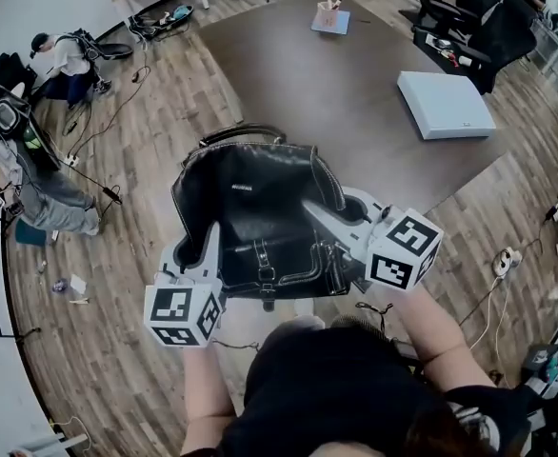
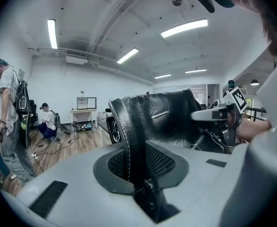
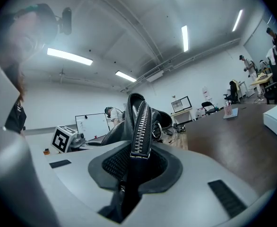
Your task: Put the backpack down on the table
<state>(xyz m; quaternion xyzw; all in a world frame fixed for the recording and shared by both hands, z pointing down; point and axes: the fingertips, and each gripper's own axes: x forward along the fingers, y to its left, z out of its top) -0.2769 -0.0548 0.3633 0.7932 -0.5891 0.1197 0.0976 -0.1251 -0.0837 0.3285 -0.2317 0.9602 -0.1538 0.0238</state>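
Note:
A black leather backpack (image 1: 255,212) hangs in the air between my two grippers, above the wooden floor and just short of the big dark table (image 1: 355,93). My left gripper (image 1: 210,238) is shut on the bag's left edge, a stitched leather seam (image 2: 124,141) running between its jaws. My right gripper (image 1: 319,215) is shut on the bag's right edge, where the zipper strip (image 3: 141,129) passes through its jaws. In the left gripper view the backpack (image 2: 162,117) fills the middle, with the right gripper's marker cube (image 2: 237,98) behind it.
A white flat box (image 1: 446,105) lies on the table's right part and a small stand with items (image 1: 330,15) at its far end. Dark chairs (image 1: 469,27) stand at the far right. People (image 1: 65,60) and cables are on the floor at left.

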